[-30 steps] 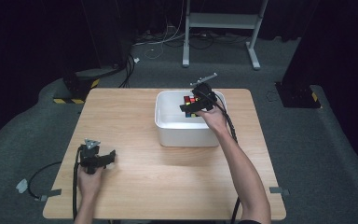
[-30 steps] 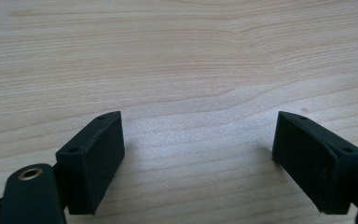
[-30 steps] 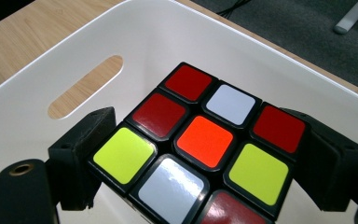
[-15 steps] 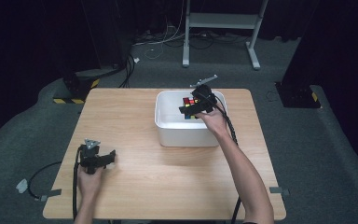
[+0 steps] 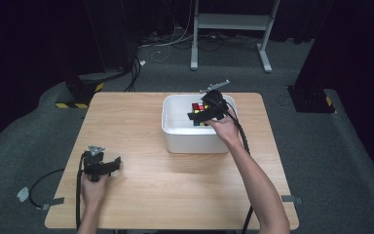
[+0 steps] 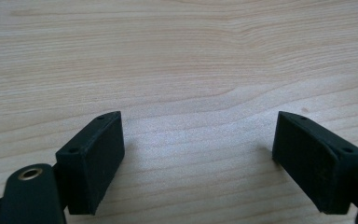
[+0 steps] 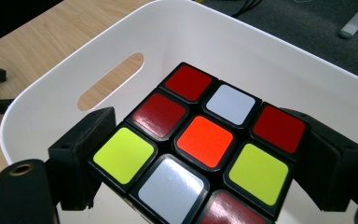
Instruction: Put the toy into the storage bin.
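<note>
A scrambled puzzle cube [image 7: 204, 140] with red, white, yellow and orange stickers sits between the two jaws of my right gripper [image 7: 203, 119], which press on its opposite sides. The cube [image 5: 199, 108] and my right gripper [image 5: 200, 115] are inside a white plastic bin [image 5: 168, 122] at the far middle of the table; whether the cube rests on the bin's floor is hidden. At the near left, my left gripper [image 5: 114, 163] lies low over the bare wood. Its jaws stand wide apart with nothing between them, as the left gripper view [image 6: 198, 121] confirms.
The bin's wall [image 7: 51, 93] has a slot handle [image 7: 111, 80] on the side toward the table's left. The wooden table [image 5: 175, 185] stands on grey carpet. Cables [image 5: 39, 185] trail off its near-left edge, and a white metal stand [image 5: 231, 22] is behind it.
My right gripper, with the cube, has shifted slightly nearer and lower within the bin. The left gripper has stayed put.
</note>
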Demonstrator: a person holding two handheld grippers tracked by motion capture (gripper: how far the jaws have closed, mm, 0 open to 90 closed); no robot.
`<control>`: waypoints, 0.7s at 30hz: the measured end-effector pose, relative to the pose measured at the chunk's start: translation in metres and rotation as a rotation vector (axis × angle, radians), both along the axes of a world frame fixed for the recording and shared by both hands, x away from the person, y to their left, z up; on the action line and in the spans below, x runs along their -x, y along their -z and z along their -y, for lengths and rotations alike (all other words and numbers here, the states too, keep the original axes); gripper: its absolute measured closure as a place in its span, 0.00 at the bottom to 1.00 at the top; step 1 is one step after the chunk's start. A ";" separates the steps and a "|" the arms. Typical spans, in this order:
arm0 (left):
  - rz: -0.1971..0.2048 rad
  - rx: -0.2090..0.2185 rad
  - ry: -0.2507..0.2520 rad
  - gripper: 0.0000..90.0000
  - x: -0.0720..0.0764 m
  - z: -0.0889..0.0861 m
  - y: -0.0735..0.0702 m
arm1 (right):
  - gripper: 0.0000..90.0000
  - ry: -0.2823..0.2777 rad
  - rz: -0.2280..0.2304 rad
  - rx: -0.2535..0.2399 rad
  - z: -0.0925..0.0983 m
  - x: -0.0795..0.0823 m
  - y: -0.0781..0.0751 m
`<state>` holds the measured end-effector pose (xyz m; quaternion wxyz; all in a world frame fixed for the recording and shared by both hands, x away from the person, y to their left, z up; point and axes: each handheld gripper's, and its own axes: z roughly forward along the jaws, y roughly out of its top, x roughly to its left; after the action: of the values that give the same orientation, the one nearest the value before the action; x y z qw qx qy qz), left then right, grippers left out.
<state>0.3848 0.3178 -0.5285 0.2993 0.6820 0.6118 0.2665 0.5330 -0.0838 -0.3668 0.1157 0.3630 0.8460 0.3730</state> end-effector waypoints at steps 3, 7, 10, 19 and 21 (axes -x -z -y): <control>-0.002 0.001 0.000 0.19 0.000 0.000 0.000 | 0.16 -0.003 0.005 -0.008 0.002 0.003 0.000; -0.002 -0.001 0.000 0.19 0.000 0.000 0.000 | 0.16 0.001 0.009 -0.010 0.003 0.005 0.000; -0.002 -0.001 0.000 0.19 0.000 0.000 0.000 | 0.16 0.003 0.010 -0.017 0.004 0.007 0.000; -0.002 -0.001 0.000 0.19 0.000 0.000 0.000 | 0.16 0.001 0.014 -0.027 0.006 0.014 -0.001; -0.002 -0.001 0.000 0.19 0.000 0.000 0.000 | 0.16 -0.001 0.014 -0.019 0.006 0.015 0.000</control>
<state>0.3848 0.3177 -0.5284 0.2985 0.6823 0.6121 0.2660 0.5183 -0.0897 -0.3667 0.1179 0.3609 0.8419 0.3836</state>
